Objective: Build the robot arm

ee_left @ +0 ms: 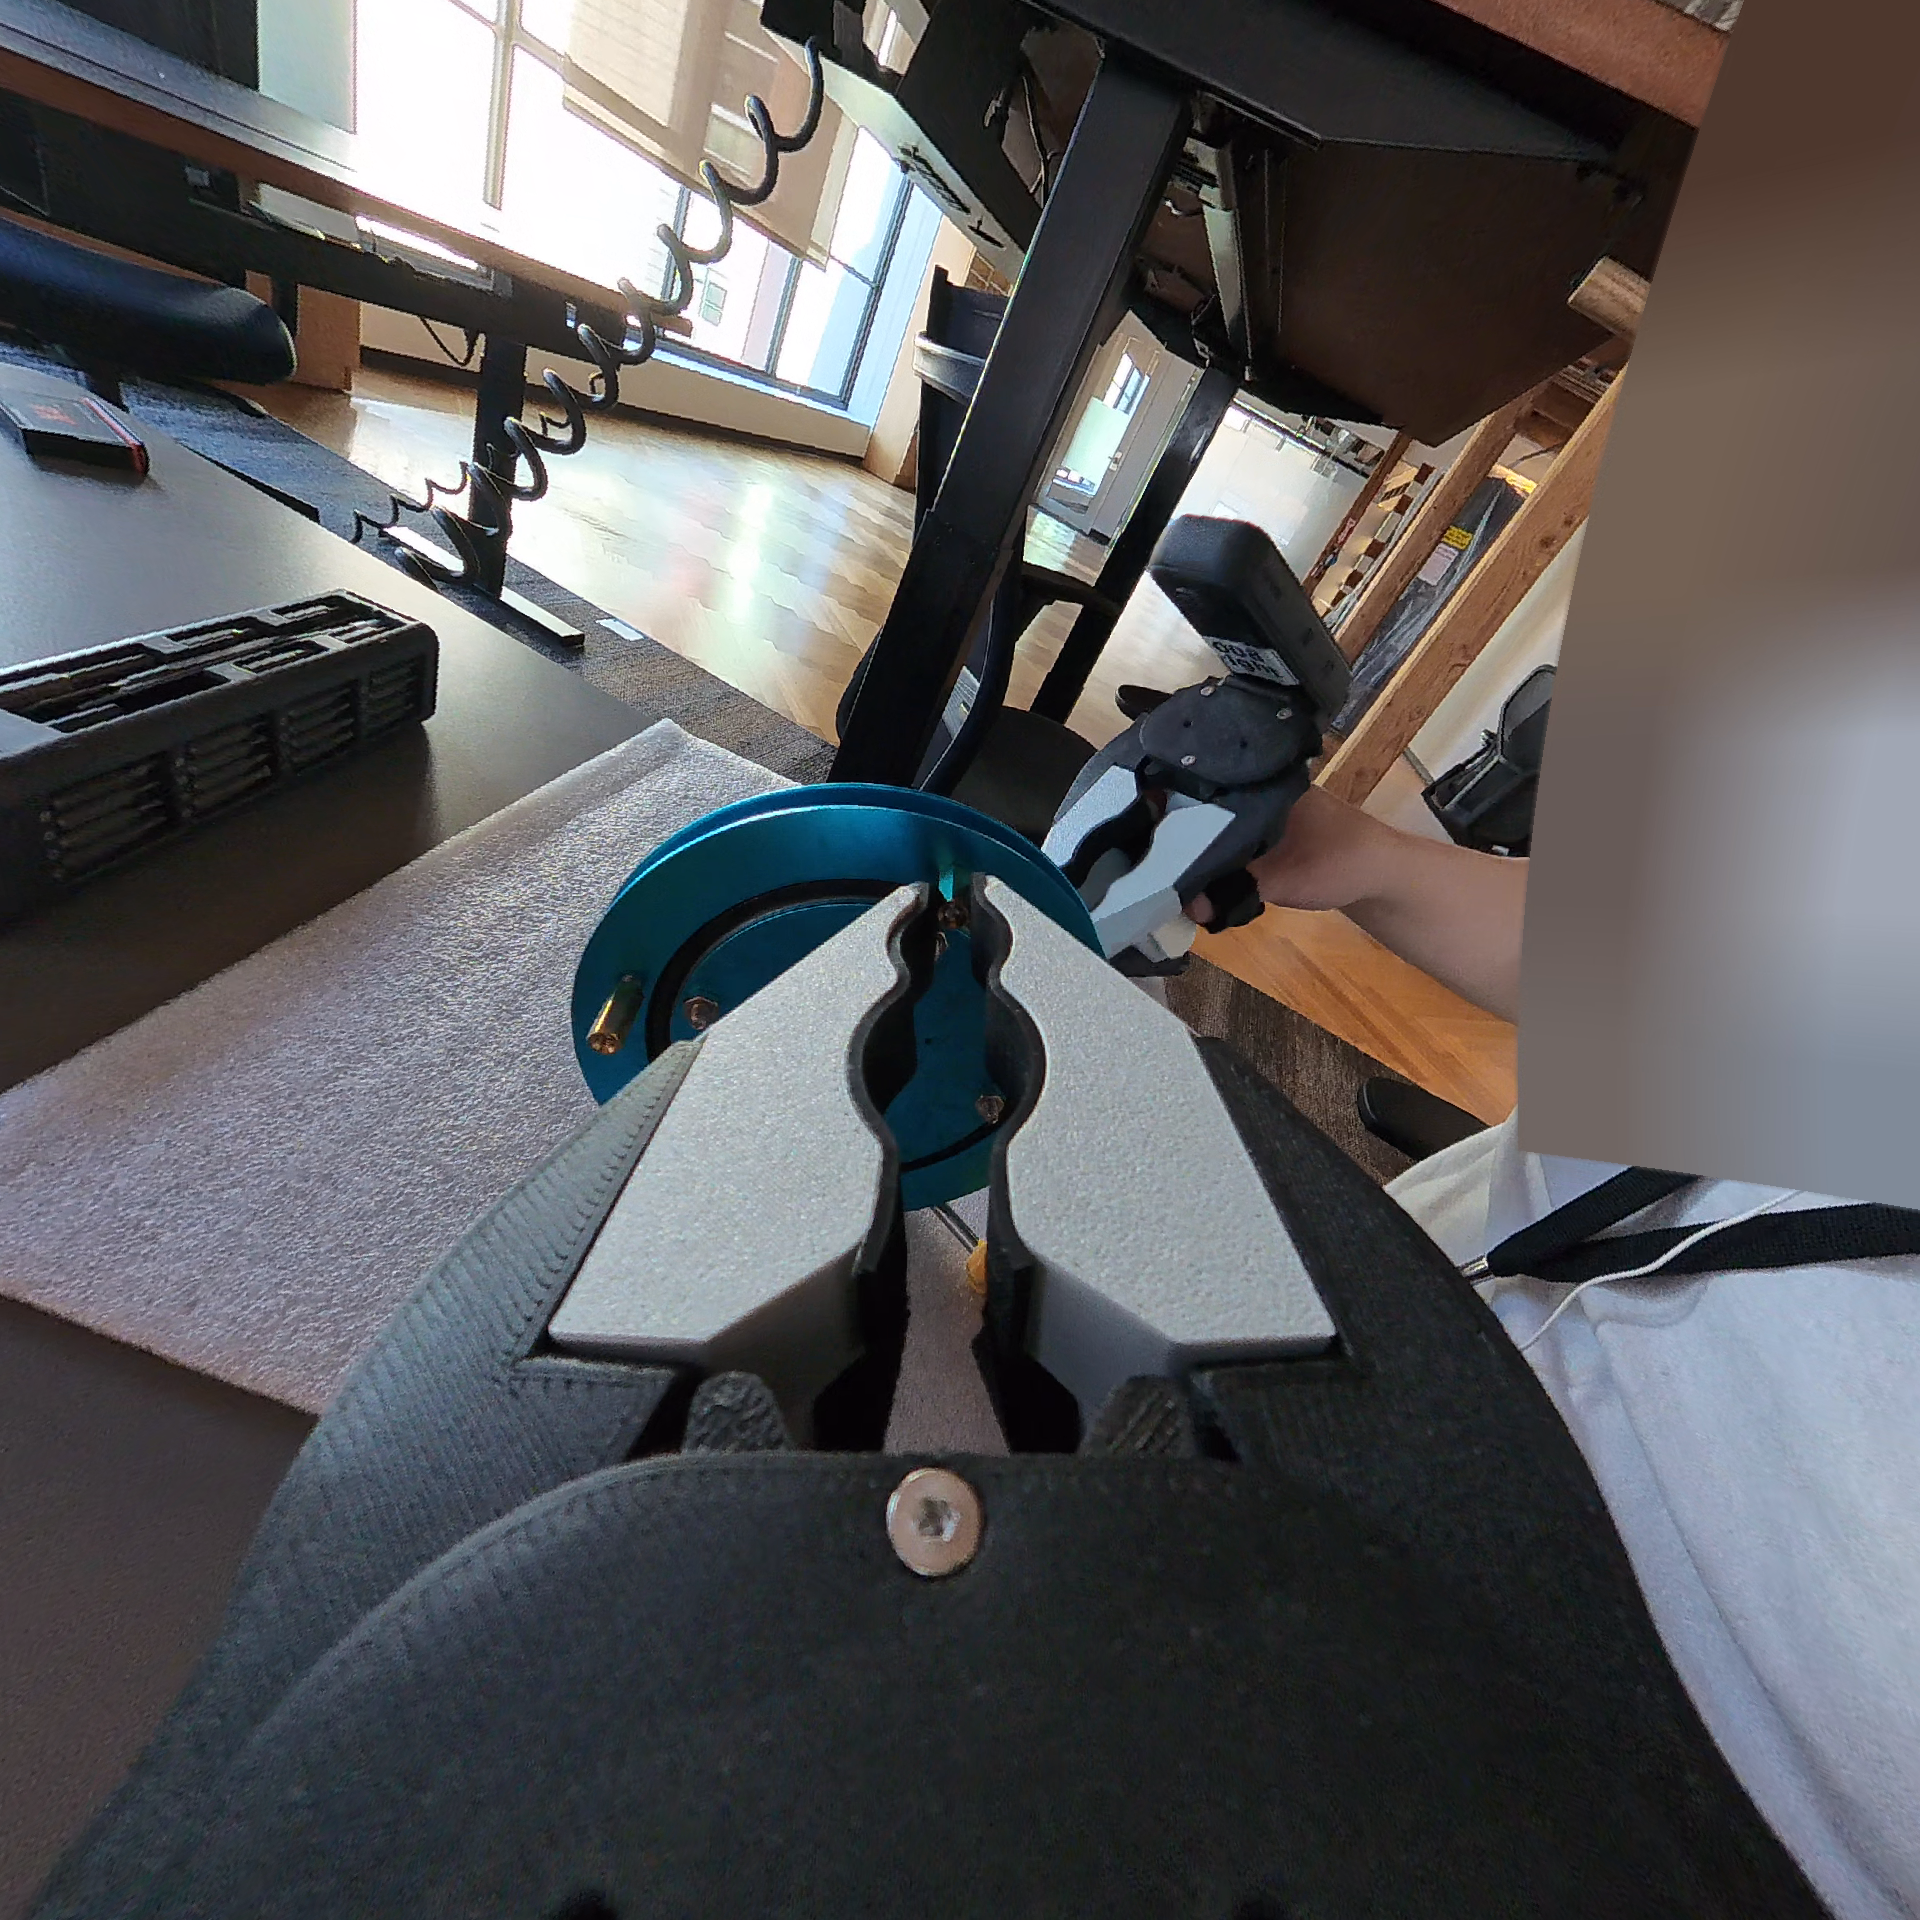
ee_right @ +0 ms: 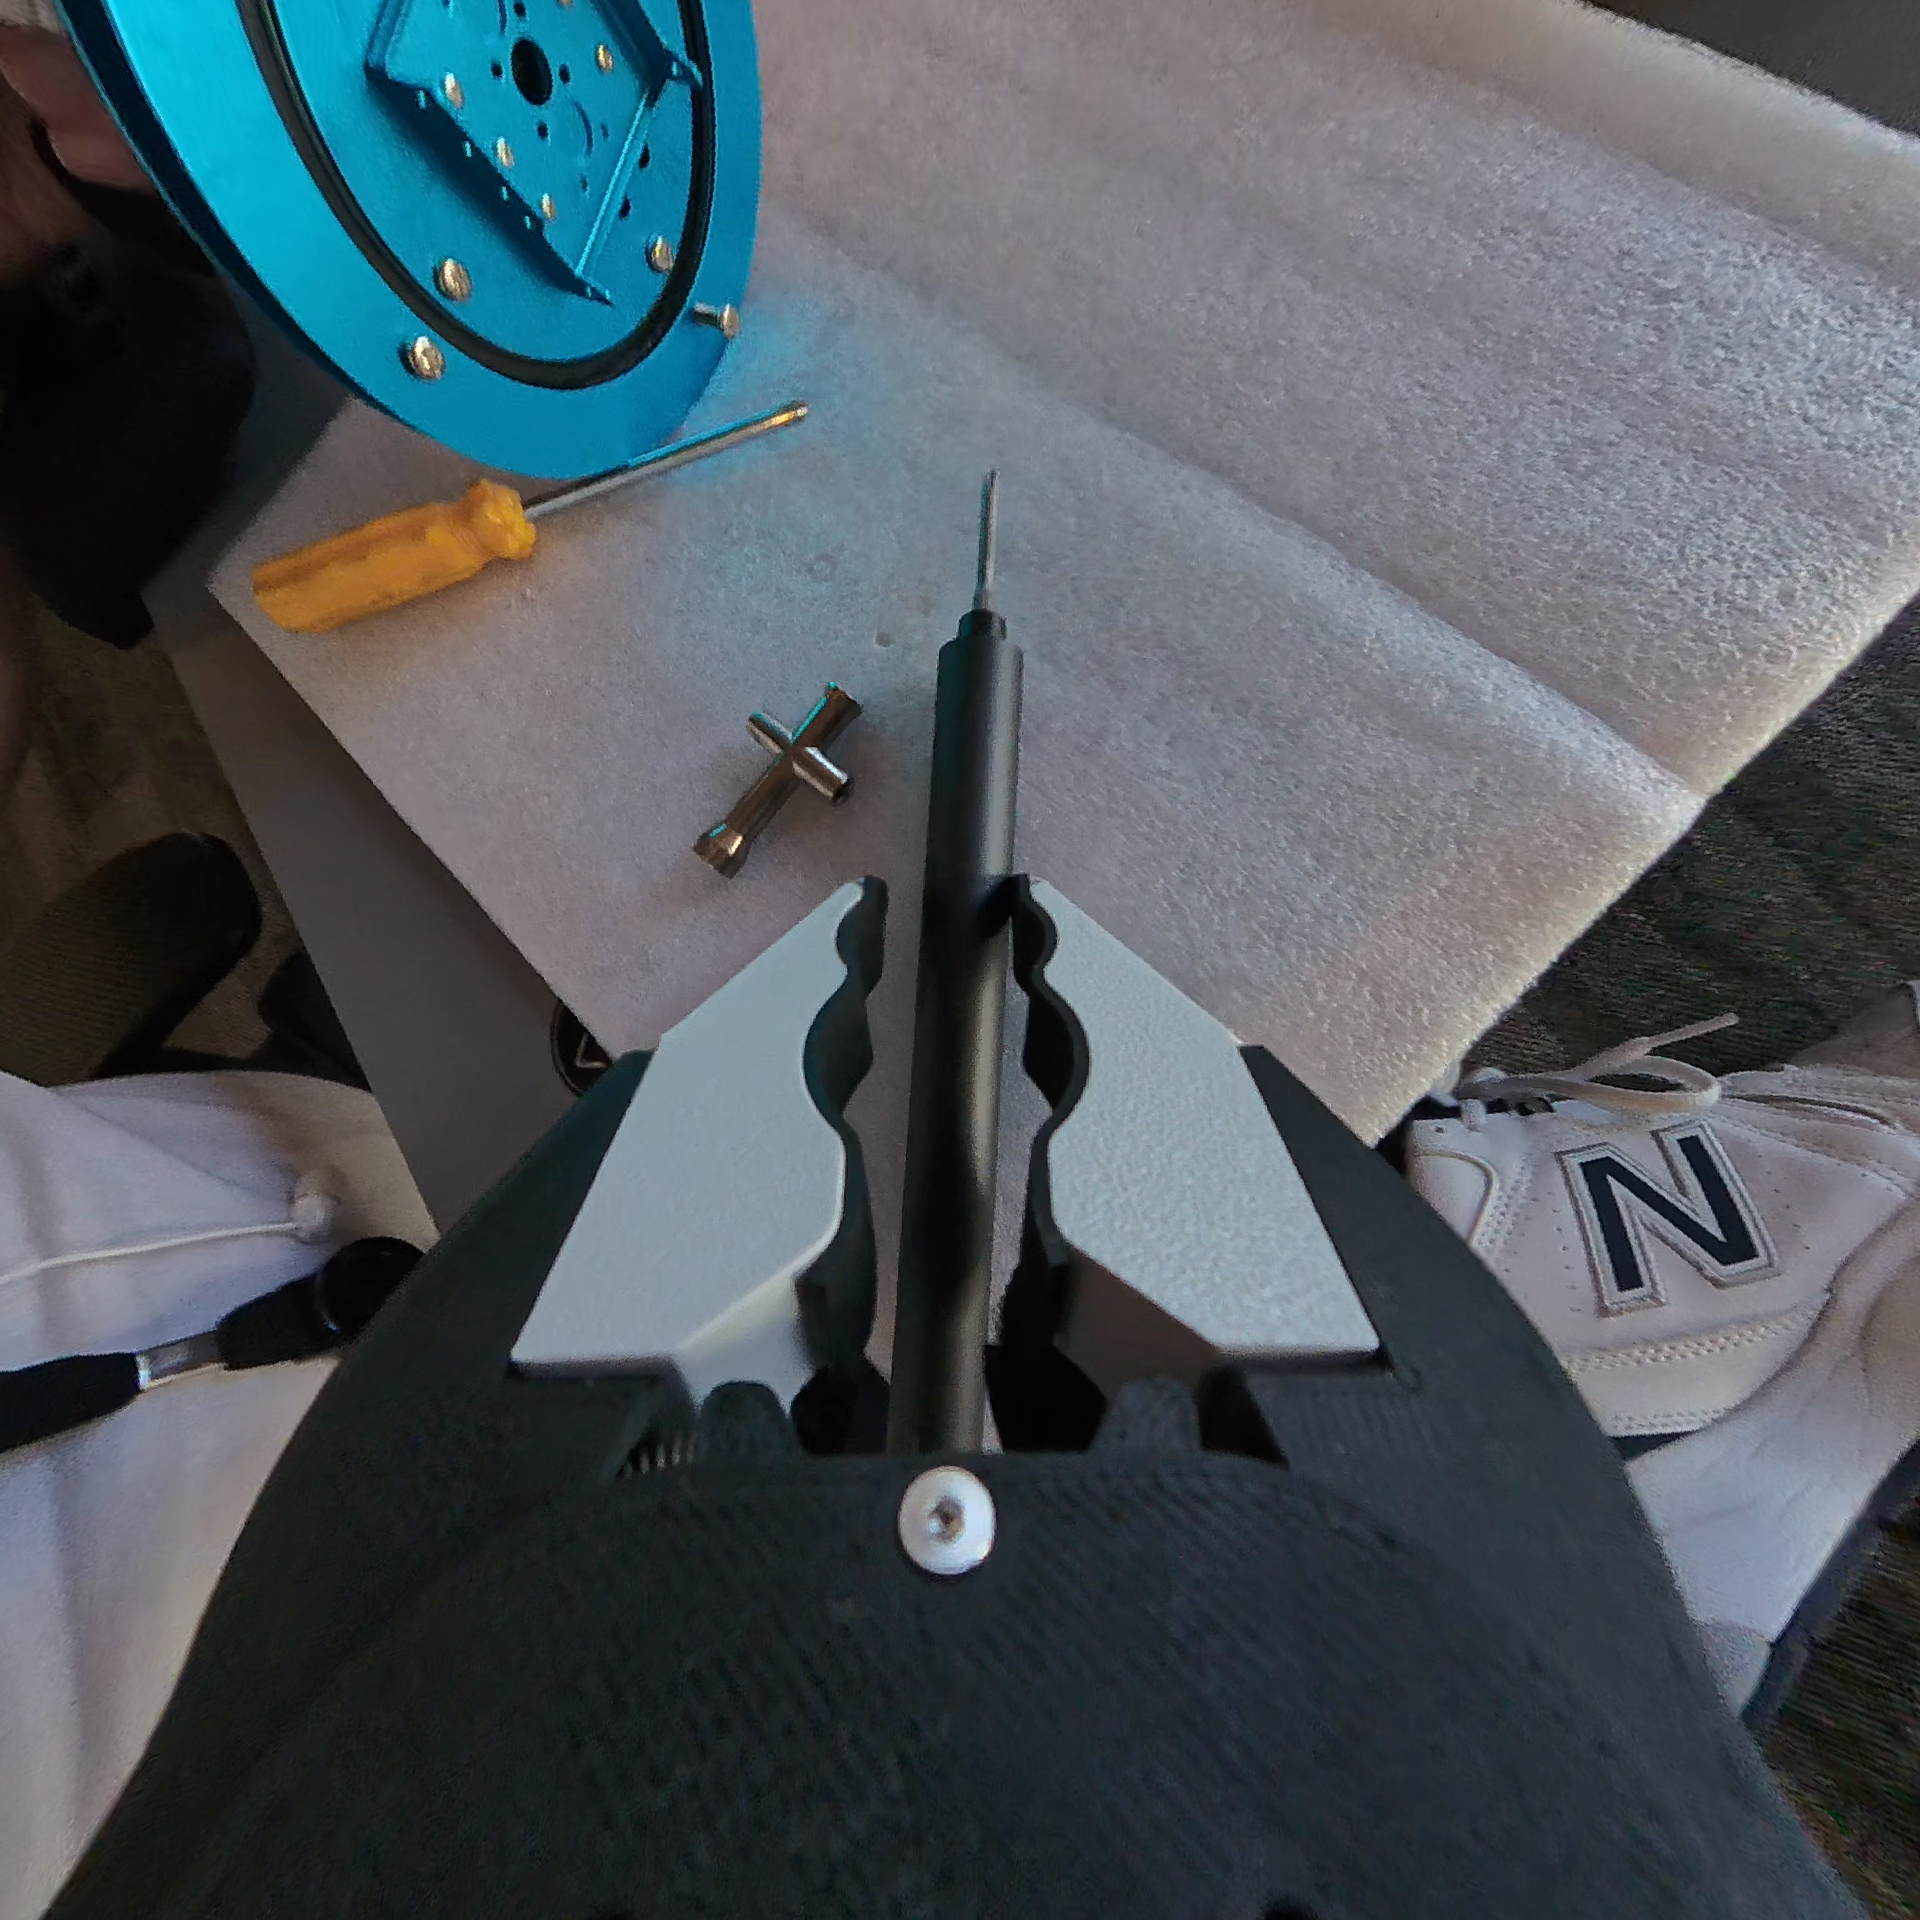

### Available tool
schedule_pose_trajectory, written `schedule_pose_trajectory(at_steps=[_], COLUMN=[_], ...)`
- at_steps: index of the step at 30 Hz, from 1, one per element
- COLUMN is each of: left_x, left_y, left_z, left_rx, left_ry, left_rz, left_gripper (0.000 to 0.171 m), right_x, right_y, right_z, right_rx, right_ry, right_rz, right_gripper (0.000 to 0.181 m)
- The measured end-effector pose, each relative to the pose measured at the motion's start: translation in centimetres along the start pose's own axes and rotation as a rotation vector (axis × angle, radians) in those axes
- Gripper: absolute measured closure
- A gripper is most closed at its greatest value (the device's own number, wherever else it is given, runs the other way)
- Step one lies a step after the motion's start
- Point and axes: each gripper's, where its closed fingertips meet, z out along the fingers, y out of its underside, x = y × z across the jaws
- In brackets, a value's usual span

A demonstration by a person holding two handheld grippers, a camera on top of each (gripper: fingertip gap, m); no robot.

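My left gripper point(ee_left: 951, 894) is shut on a round blue metal disc point(ee_left: 665, 914) with small screws and a brass standoff. It holds the disc tilted on edge above a white foam sheet point(ee_left: 364, 1039). The disc also shows at the top left of the right wrist view point(ee_right: 436, 208). My right gripper point(ee_right: 951, 894) is shut on a slim black screwdriver point(ee_right: 971, 790) that lies along its fingers. The thin tip points forward over the foam point(ee_right: 1247, 520), a little to the right of the disc. In the left wrist view the right gripper point(ee_left: 1143, 894) sits just behind the disc, held by a hand.
A yellow-handled screwdriver point(ee_right: 395, 556) and a small metal cross wrench point(ee_right: 790, 774) lie on the foam below the disc. A black bit case point(ee_left: 208, 717) and a small black box point(ee_left: 73, 426) sit on the dark table. A white shoe point(ee_right: 1662, 1216) is at the right, on the carpet. About 20 cm separates my left fingertips from my right.
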Motion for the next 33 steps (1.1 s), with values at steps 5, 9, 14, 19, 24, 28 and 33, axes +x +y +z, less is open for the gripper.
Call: schedule_pose_trajectory(at_steps=[5, 9, 14, 19, 24, 28, 33], left_x=[-0.02, 0.01, 0.0, -0.04, -0.04, -0.05, -0.03], left_y=[-0.02, -0.02, -0.02, -0.03, -0.03, -0.03, -0.02], left_z=[-0.03, -0.01, -0.02, -0.01, -0.02, -0.02, 0.02], left_rx=[0.001, 0.0, 0.001, 0.002, 0.002, 0.002, 0.001], left_ry=[-0.002, 0.0, -0.001, -0.002, -0.004, -0.005, -0.003], left_rz=[0.001, 0.0, 0.0, -0.001, 0.0, 0.0, 0.0], left_gripper=[0.167, 0.167, 0.167, 0.167, 0.167, 0.167, 0.167], right_x=[-0.03, -0.03, 0.02, -0.05, -0.09, -0.04, -0.03], right_y=[0.0, 0.5, 0.44, 0.53, 0.51, 0.49, 0.68], right_z=[-0.13, 0.24, 0.21, 0.27, 0.27, 0.29, 0.33], right_rx=[0.005, -0.03, -0.035, -0.048, -0.013, 0.003, 0.014], right_ry=[-0.045, -0.016, 0.005, 0.054, 0.014, 0.02, 0.068], right_rz=[0.055, 0.01, -0.013, -0.113, -0.058, -0.023, -0.066], right_gripper=[0.165, 0.163, 0.164, 0.164, 0.163, 0.164, 0.163])
